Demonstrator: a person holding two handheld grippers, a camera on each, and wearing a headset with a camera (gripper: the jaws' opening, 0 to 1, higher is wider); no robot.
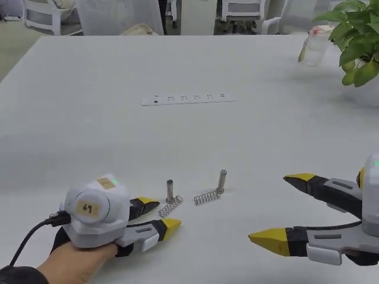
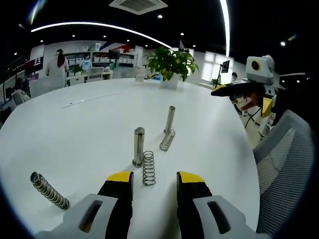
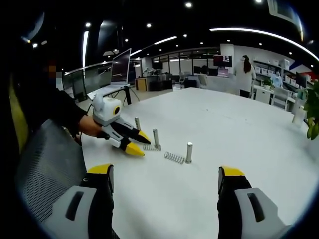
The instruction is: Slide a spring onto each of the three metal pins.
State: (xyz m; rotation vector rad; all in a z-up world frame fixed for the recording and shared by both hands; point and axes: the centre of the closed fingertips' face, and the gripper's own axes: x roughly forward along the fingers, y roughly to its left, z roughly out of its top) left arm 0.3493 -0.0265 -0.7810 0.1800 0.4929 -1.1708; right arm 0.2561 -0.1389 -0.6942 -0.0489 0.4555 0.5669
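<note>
Two metal pins stand upright on the white table: a left pin and a right pin. A spring lies at the left pin's foot, and another spring lies against the right pin's base. My left gripper is open, its yellow tips just short of the left spring, which lies ahead of the gap. Beside it stands a third pin that looks wrapped in a spring. My right gripper hovers wide open, well right of the pins, holding nothing.
A white power strip lies flat mid-table beyond the pins. A glass jar and a green plant stand at the far right. A mesh chair sits at the near edge.
</note>
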